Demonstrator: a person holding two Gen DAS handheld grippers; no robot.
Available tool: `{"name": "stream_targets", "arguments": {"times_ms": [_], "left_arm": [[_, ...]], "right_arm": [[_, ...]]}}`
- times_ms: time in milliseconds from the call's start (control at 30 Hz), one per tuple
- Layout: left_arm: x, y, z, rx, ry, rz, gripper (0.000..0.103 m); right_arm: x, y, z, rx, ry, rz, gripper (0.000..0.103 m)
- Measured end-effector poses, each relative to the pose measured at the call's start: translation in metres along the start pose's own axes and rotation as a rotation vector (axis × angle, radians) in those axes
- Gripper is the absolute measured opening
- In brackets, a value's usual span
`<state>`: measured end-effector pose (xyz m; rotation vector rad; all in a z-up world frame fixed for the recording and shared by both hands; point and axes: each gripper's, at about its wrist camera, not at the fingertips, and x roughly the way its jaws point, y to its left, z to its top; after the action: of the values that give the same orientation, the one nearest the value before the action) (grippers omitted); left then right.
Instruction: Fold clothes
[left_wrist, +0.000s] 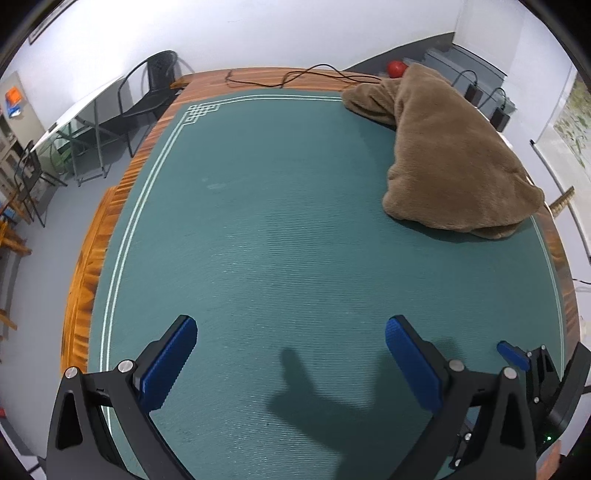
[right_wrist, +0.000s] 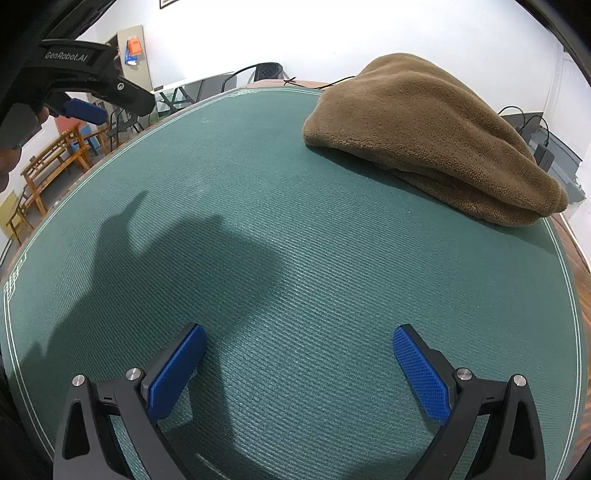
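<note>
A brown fleece garment (left_wrist: 447, 147) lies bunched in a thick folded heap at the far right of the green mat (left_wrist: 277, 221). It also shows in the right wrist view (right_wrist: 428, 133), at the upper right of the mat (right_wrist: 295, 258). My left gripper (left_wrist: 290, 332) is open and empty, hovering over bare mat well short of the garment. My right gripper (right_wrist: 299, 343) is open and empty, also over bare mat, nearer the garment. The right gripper shows at the lower right of the left wrist view (left_wrist: 517, 358), and the left gripper at the upper left of the right wrist view (right_wrist: 85, 107).
The mat covers a wooden table (left_wrist: 258, 77) with a black cable (left_wrist: 314, 72) and a red object (left_wrist: 397, 68) at its far edge. Black chairs (left_wrist: 147, 96) and a glass table (left_wrist: 74, 125) stand to the left. Wooden benches (right_wrist: 55, 158) stand beyond the table's left side.
</note>
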<state>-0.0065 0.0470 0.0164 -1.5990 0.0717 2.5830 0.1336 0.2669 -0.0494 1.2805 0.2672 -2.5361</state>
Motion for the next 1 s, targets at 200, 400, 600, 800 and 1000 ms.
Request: {"name": "stream_targets", "arguments": {"times_ms": [200,400,600,800,1000], "left_arm": [[0.002,0.002,0.0,0.0,0.004,-0.019,0.102],[0.012,0.012,0.0,-0.038,0.02,-0.031,0.102],[0.02,0.018,0.0,-0.046,0.033,-0.039,0.102],[0.032,0.017,0.003,-0.058,0.058,-0.094,0.102],[0.038,-0.001,0.005,-0.004,0.075,-0.125,0.102]], "right_arm": [[0.0,0.001,0.003,0.004,0.002,0.002,0.103],[0.002,0.002,0.009,0.055,0.058,-0.019,0.103],[-0.004,-0.025,0.019,0.195,0.095,0.064,0.103],[-0.034,-0.143,0.039,0.552,-0.043,-0.013,0.103],[-0.045,-0.235,0.056,0.743,-0.126,-0.049,0.103]]}}
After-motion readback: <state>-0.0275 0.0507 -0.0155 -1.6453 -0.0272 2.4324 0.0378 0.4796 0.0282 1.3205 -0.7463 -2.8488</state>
